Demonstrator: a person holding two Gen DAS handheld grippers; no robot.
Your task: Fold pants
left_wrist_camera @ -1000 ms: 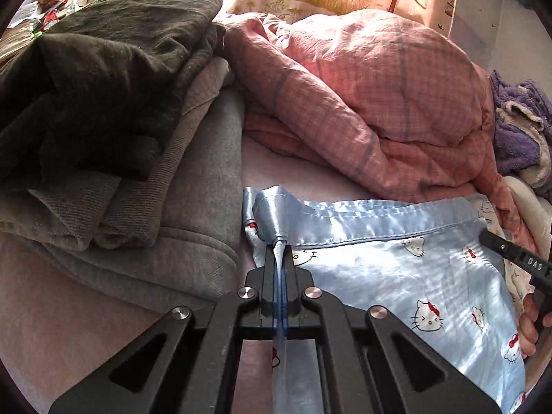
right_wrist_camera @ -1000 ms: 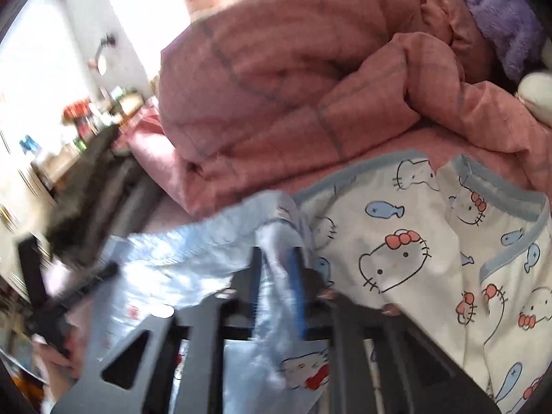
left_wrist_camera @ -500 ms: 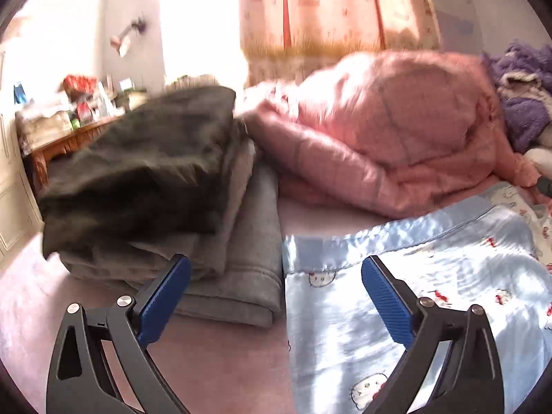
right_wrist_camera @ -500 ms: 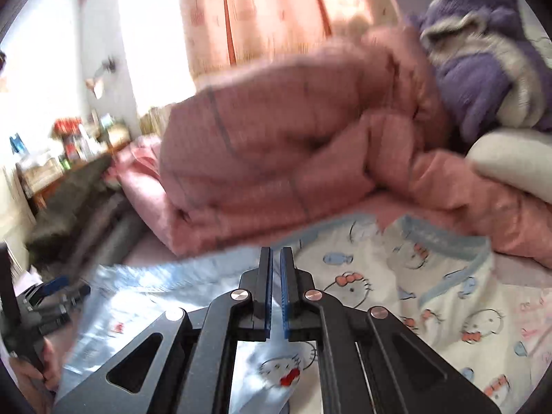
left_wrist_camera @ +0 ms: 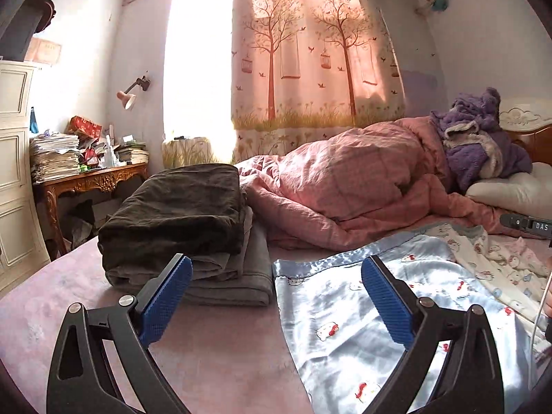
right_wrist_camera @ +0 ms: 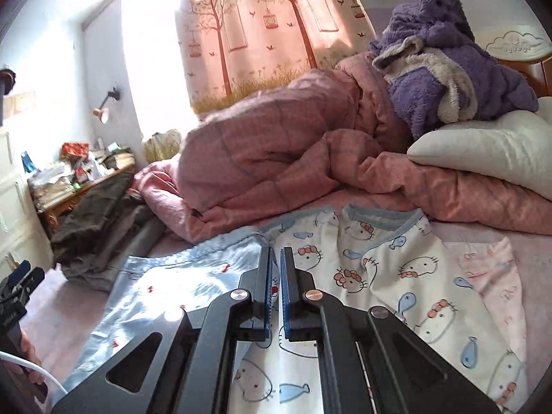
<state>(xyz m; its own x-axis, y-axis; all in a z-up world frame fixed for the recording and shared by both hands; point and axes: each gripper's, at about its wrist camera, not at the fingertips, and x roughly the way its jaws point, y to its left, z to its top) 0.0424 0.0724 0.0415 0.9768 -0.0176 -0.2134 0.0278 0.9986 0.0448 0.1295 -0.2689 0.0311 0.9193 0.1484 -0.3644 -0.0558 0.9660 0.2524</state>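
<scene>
- Left gripper [left_wrist_camera: 276, 291]: the jaws stand wide apart, with the blue pads [left_wrist_camera: 165, 296] facing each other across an empty gap. Nothing is clamped, and the fingers touch no cloth.
- Right gripper [right_wrist_camera: 276, 276]: the jaws are drawn together with only a thin slit between the blue pads [right_wrist_camera: 286, 286]. No cloth is pinched between them; the tips hover over the pants without a visible grip.
- Pants [left_wrist_camera: 345, 310]: light blue satin with a cartoon cat print, lying flat on the bed [left_wrist_camera: 220, 345]. In the left wrist view the waistband edge lies just beside the stack of folded clothes [left_wrist_camera: 179, 220], to its right.
- Pants, right wrist view [right_wrist_camera: 165, 286]: they lie to the right of the stack and partly over a white cat-print garment [right_wrist_camera: 396, 276].
- Pink quilt [left_wrist_camera: 345, 186]: bunched up behind the pants and touching the far side of the stack.
- Purple fleece garment [right_wrist_camera: 448, 62]: heaped on the quilt, well apart from the stack, beside a white pillow [right_wrist_camera: 483, 148].
</scene>
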